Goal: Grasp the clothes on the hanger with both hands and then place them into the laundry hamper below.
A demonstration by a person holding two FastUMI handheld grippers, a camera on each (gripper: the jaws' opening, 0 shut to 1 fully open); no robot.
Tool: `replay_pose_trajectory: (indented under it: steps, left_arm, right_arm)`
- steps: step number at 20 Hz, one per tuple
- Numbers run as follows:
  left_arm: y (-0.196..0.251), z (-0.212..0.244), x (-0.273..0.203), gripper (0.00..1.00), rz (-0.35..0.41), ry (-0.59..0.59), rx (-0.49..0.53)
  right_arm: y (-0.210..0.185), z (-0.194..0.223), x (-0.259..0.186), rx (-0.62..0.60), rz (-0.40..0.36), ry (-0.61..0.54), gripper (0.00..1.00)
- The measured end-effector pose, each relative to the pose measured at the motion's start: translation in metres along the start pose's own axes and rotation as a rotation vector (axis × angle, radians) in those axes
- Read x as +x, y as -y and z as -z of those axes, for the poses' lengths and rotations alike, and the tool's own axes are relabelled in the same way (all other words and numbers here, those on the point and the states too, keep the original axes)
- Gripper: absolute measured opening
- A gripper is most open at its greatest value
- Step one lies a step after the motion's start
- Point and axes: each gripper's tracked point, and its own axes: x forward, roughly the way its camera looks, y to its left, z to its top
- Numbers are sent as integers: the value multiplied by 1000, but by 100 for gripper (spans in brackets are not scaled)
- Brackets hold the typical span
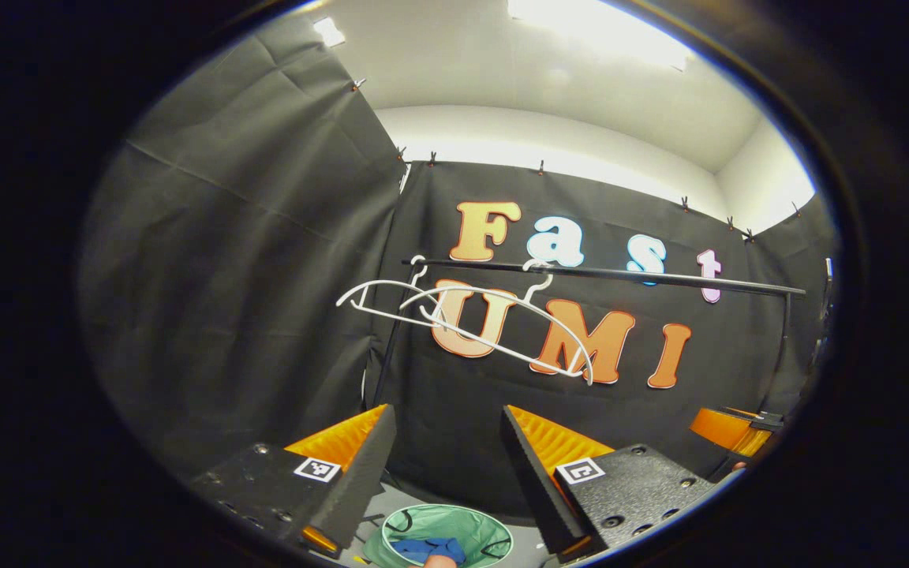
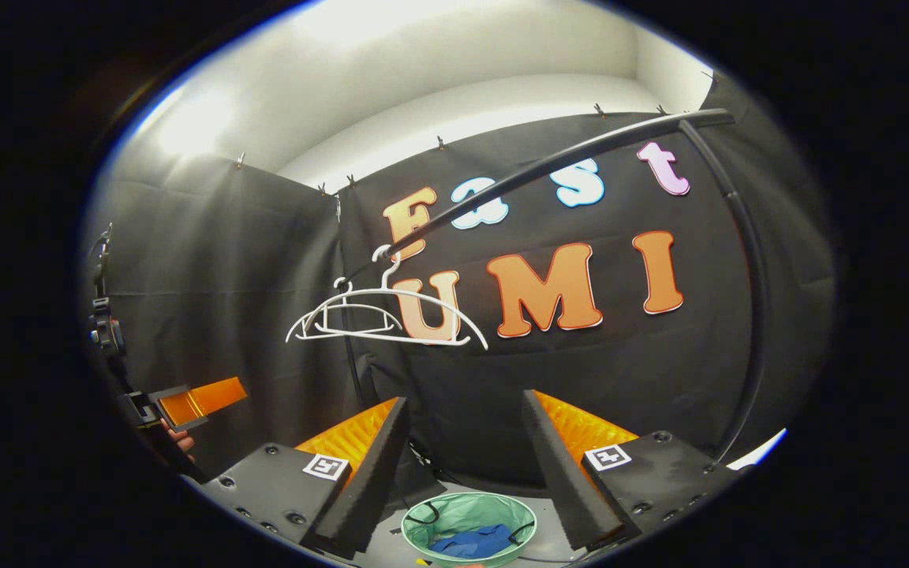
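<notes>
In the left gripper view the left tool [image 1: 443,465] has its two fingers spread wide apart with nothing between them, their dark foam pads [image 1: 360,473] facing each other across an open gap. In the right gripper view the right tool [image 2: 466,465] is likewise spread and holds nothing, its fingers pointing toward the back wall of the booth. The left tool also shows at the left edge of the right gripper view, an orange finger held out from a hand, and the right tool appears as an orange shape at the right edge of the left gripper view. Below and between the fingers in both views sits the laundry hamper [image 1: 391,525] [image 2: 423,525], a round green mesh bin on the floor. The clothes [image 1: 427,548] [image 2: 474,543], a crumpled blue piece, lie inside it near the bottom. Higher up, two white hangers [image 1: 462,315] [image 2: 379,319] hang bare from the black rail [image 1: 620,274] [image 2: 549,162], close together near its left end, one overlapping the other. The rail runs across in front of the black cloth wall.
</notes>
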Motion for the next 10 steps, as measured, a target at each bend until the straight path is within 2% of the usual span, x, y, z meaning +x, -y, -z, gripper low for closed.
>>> replay_pose_trajectory:
  steps: [3,10]
  left_arm:
    - [3,-2,-2,91,4,4,-3]
    - [3,-2,-2,92,4,4,-3]
  right_arm:
    - [2,-3,-14,8,-2,10,82]
    - [13,-11,-36,9,7,22,82]
